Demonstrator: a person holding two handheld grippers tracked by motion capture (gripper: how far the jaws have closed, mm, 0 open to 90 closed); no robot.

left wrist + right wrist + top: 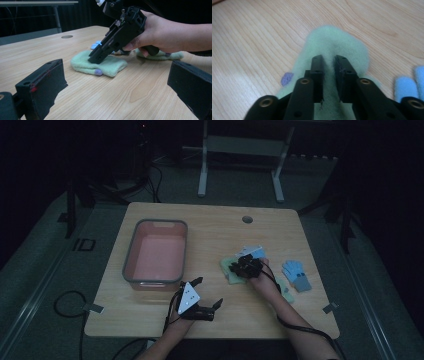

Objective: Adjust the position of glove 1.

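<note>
Dim wood fills the high view, and we see the right gripper (246, 266) down on the green glove (231, 271), with a blue glove (296, 275) just beyond and the pink bin (155, 255) beside the idle left gripper (200, 296). Gloom hides detail.

Left gripper view: our jaws stand wide apart, holding nothing, likely waiting; between them the right gripper (98, 56) presses into the green glove (105, 65).

Right gripper view: narrowed jaws pinch a ridge of green glove (337, 45), probably to lift it; its cuff is cut off.
</note>
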